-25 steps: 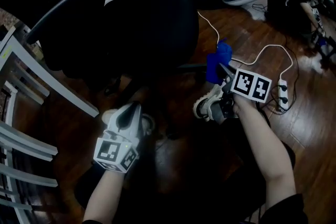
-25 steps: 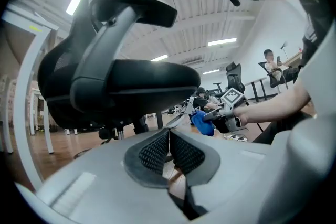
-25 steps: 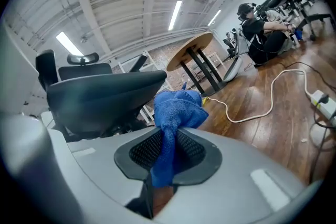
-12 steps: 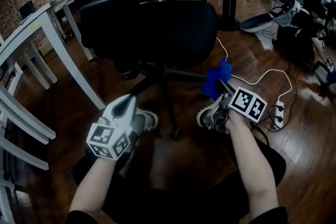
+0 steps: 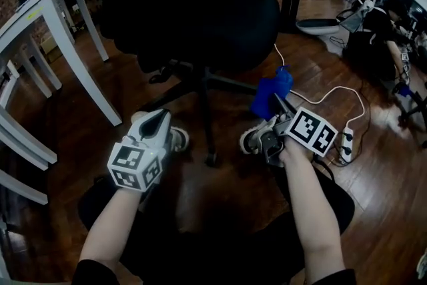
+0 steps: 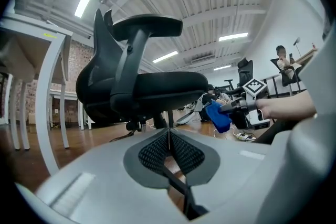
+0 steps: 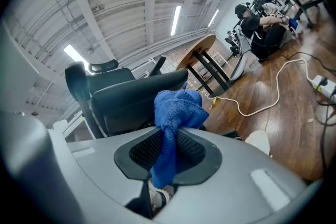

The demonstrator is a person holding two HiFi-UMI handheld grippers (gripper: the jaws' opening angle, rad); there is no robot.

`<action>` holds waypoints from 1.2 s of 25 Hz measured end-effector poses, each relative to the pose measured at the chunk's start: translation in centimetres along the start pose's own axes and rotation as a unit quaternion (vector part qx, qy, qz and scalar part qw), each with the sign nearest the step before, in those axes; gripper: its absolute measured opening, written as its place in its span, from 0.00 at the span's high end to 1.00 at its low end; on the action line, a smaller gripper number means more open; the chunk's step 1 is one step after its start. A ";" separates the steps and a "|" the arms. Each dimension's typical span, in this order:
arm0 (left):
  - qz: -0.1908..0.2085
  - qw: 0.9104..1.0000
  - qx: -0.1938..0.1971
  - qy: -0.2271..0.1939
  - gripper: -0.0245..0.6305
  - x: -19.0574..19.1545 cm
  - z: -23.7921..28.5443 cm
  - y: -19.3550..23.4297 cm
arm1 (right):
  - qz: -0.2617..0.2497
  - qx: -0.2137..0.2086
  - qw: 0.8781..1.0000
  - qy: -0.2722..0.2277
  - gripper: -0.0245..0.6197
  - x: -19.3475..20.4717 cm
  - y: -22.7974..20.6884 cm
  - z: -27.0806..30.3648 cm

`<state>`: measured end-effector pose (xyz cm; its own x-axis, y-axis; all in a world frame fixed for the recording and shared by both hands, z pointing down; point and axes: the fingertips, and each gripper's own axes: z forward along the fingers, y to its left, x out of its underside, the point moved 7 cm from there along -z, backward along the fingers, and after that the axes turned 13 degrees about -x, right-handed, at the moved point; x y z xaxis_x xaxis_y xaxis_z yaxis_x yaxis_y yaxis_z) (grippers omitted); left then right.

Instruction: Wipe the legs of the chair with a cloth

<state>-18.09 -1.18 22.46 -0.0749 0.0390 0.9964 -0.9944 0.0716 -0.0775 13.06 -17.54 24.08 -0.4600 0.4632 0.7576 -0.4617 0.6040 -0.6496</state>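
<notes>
At the far left of the head view stand the slanted white legs of a tabletop [image 5: 80, 53] on the dark wooden floor [image 5: 380, 203]. Next comes the left tongs [image 5: 157, 119], held low above the floor with the marker cube toward the person. In the left gripper view the left tongs [image 6: 169, 134] are pressed together, pad against pad, with nothing between them, and they point at the chair. A pale shoe [image 5: 179, 139] shows just beside them.

The black office chair [image 5: 213, 13] fills the middle, its seat and armrest above a central column. The chair legs [image 5: 230, 84] spread low over the floor, and one ends in a castor [image 5: 211, 160] between the two grippers.

To the right, the right tongs [image 5: 275, 102] are pinching a blue cloth [image 5: 270, 91]. In the right gripper view the cloth [image 7: 176, 110] bunches above the right tongs [image 7: 167, 150] and hangs down through the pads. The cloth sits at the outer end of the chair leg that runs rightward; whether it touches the leg cannot be told.

Further right, a white cable [image 5: 330, 91] curls across the floor to a power strip [image 5: 345, 143]. At the far right edge a seated person [image 5: 383, 30] is dimly visible.
</notes>
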 end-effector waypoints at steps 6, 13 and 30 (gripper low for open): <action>0.002 1.000 -0.017 -0.008 0.95 -0.3 -2.6 2.0 | -0.022 0.028 0.999 -0.024 0.82 -0.5 2.7 0.8; -0.012 1.000 -0.021 0.004 0.95 -0.3 -4.9 1.7 | 0.064 0.069 0.994 -0.060 0.82 0.3 1.7 -0.7; -0.010 0.999 -0.026 -0.031 0.95 -2.3 -9.6 1.4 | -0.005 0.028 0.995 -0.095 0.82 -4.0 5.4 -2.9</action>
<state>-18.64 8.41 19.70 -0.0603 -0.0238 0.9979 -0.9906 0.1243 -0.0569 14.65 -14.24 17.72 -0.5883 0.3235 0.7411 -0.5062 0.5674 -0.6495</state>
